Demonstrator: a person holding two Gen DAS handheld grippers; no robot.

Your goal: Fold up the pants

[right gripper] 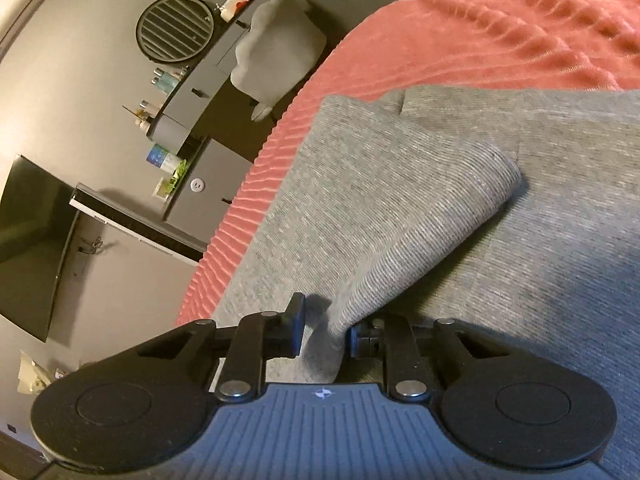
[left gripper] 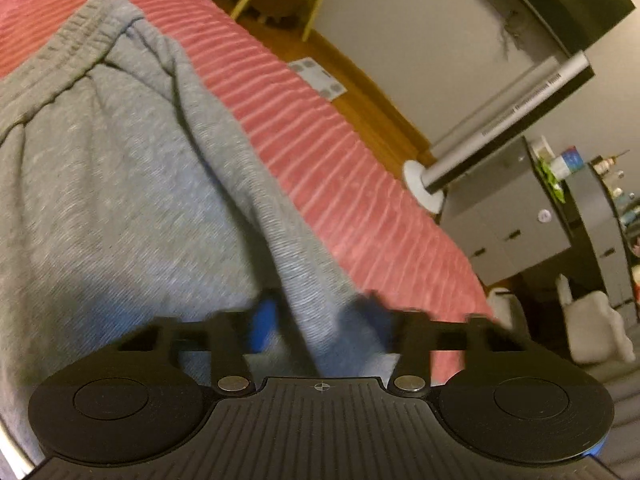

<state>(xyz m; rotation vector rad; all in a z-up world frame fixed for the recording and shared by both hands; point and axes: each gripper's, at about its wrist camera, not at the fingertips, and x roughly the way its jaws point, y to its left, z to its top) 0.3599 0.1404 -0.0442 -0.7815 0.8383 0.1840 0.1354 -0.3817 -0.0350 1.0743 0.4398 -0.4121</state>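
on the pink ribbed bedspread (left gripper: 320, 132), grey pants (left gripper: 120, 184) lengthwise, waistband far, both jaws pinching fabric

Motion blur smears the left gripper (left gripper: 316, 320) fingertips and the pants (left gripper: 120, 184) fold between them; the pants run off both views' edges.

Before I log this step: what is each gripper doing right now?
Left gripper: shut on a ridge of the gray pants.
Right gripper: shut on a lifted fold of the pants near the leg end.
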